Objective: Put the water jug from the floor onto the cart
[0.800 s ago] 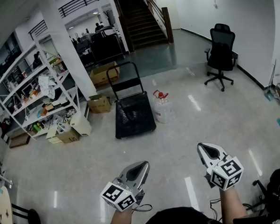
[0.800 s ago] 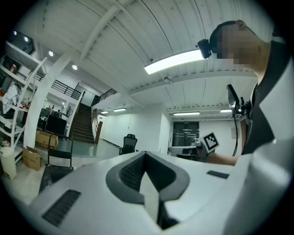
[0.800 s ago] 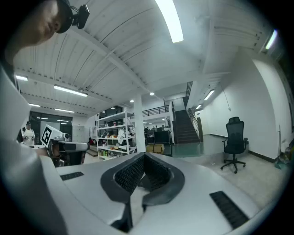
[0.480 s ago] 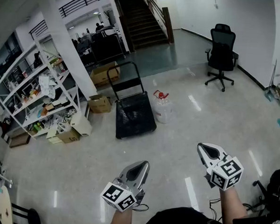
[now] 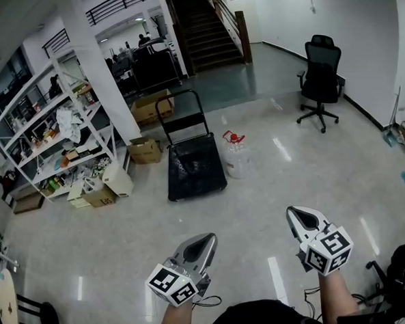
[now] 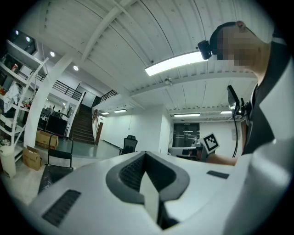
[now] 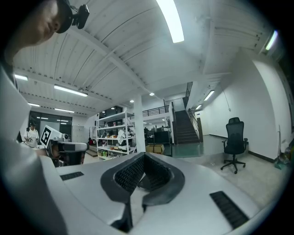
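Head view: I hold both grippers low in front of me, the left gripper [image 5: 199, 247] and the right gripper [image 5: 300, 221] side by side, well apart from each other and pointing out over the shiny floor [image 5: 269, 196]. The water jug [image 5: 235, 156], clear with a red cap and handle, stands upright on the floor well ahead of both grippers, just beside the right edge of the cart [image 5: 195, 168]. The cart is a black flat platform with its upright push handle at the far end, and nothing lies on it. To its left a white shelf rack [image 5: 54, 132] holds clutter, with cardboard boxes [image 5: 144, 150] on the floor near it; a black office chair [image 5: 320, 77] stands far off at the right. Left gripper view: my left gripper [image 6: 148, 186] has its jaws together with nothing between them; beyond it I see the cart's handle [image 6: 59, 158] at the left and the chair [image 6: 130, 143] further off. Right gripper view: my right gripper [image 7: 138, 183] is likewise closed and empty, looking level at the shelf rack [image 7: 112, 137], the stairs [image 7: 183, 127] and the chair [image 7: 234, 143].
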